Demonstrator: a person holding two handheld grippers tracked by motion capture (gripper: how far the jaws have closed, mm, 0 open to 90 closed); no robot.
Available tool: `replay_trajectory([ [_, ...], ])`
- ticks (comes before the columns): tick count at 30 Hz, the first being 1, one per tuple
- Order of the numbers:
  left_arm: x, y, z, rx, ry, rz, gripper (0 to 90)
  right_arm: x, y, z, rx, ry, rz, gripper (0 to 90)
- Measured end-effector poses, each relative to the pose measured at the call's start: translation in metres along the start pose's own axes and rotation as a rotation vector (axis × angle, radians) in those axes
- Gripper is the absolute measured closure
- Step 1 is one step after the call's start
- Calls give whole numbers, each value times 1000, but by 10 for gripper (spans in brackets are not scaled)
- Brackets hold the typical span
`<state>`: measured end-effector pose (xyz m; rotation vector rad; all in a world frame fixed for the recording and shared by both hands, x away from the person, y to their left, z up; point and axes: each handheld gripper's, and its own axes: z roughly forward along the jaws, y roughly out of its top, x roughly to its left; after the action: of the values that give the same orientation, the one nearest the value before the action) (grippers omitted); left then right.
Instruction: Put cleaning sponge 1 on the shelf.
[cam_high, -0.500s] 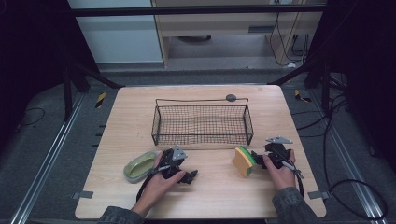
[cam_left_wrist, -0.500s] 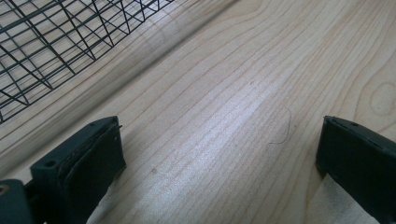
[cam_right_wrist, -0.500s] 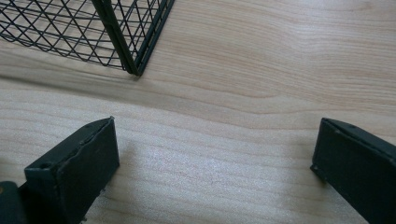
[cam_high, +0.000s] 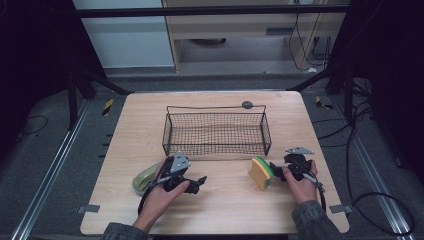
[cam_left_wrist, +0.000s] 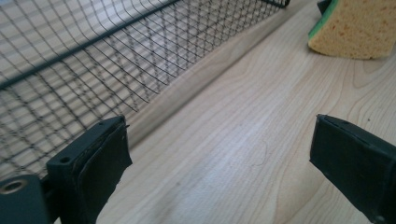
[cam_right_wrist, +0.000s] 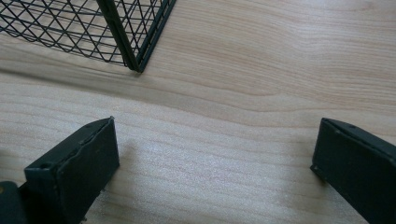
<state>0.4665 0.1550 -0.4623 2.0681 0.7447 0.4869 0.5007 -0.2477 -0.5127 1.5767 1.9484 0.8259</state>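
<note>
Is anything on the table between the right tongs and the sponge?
Nothing visible: the open right tongs sit right beside the sponge, with bare table around them.

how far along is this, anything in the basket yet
Nothing looks done: the basket holds nothing. The sponge stands on the table just left of the right gripper, and the green thing lies by the left gripper. Both grippers are open and hold nothing. If the basket is the goal, both grasps and placements are left.

Black tongs (cam_high: 199, 181), grey three-cornered plates, trailing cables, grey sleeves
</note>
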Motion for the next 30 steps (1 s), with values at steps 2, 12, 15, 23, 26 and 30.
replay_trajectory([
  [2,13,4,-13,-38,18,-3,42,0,0,0,-1,1,-1,7],
  [12,52,17,-54,102,90,24,54,-1,0,0,-1,7,-1,5],
  [15,67,17,-66,154,100,5,33,-1,0,-1,-1,14,2,6],
  [23,95,1,-96,276,82,-66,36,-4,0,0,-4,25,-24,4],
  [26,97,-7,-104,259,102,-75,41,-4,0,0,-3,27,-19,4],
  [30,99,-9,-108,263,102,-89,42,-4,0,-1,-2,24,-26,7],
])
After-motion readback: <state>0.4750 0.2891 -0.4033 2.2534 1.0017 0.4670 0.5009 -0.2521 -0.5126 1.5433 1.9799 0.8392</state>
